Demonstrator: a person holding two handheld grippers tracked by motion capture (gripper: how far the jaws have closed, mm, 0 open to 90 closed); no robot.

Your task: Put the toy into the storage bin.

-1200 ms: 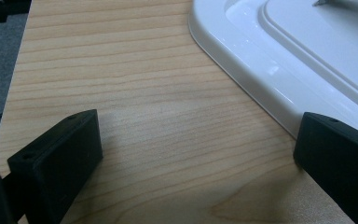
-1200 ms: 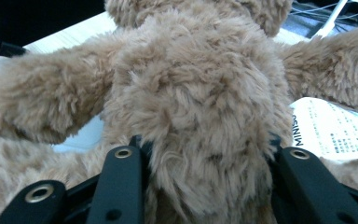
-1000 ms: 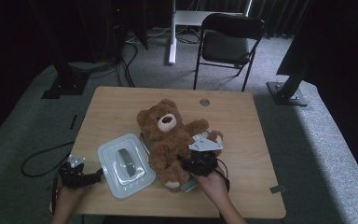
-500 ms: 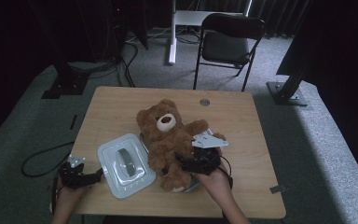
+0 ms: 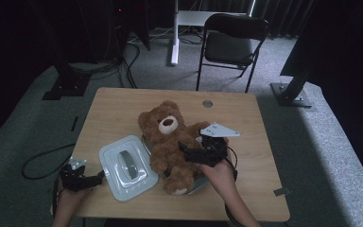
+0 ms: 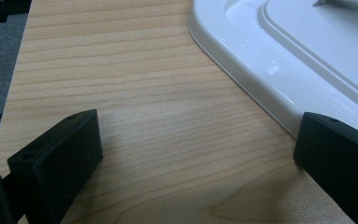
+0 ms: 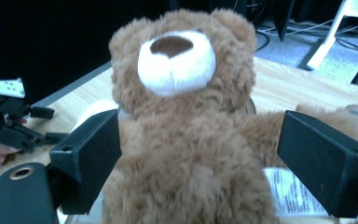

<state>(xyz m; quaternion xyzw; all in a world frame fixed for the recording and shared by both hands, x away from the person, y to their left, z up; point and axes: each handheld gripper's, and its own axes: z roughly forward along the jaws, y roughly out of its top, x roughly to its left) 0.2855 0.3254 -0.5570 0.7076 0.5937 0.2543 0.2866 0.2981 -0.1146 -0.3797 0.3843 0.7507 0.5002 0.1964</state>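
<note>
At the left, the left hand-held gripper [image 5: 97, 178] rests low on the bench [image 5: 118, 101], its jaws spread and holding nothing, just left of the white lid [image 5: 127, 168]; in the left gripper view one jaw sits at the rim of the lid [image 6: 242, 79]. Right of the lid, the teddy bear [image 5: 170, 142] lies on its back on a shallow grey container [image 5: 196, 184] that peeks out under its legs. Over the bear's belly the right hand-held gripper [image 5: 185, 151] has just been opening, and its jaws now stand wide either side of the bear [image 7: 186, 140] without pressing the plush. The step looks like letting the bear settle in the container. To do it well, the right hand-held gripper should lift straight clear so no fur snags. The bear bulges well above the rim, so it likely needs tucking before the lid, just left of it, goes on.
</note>
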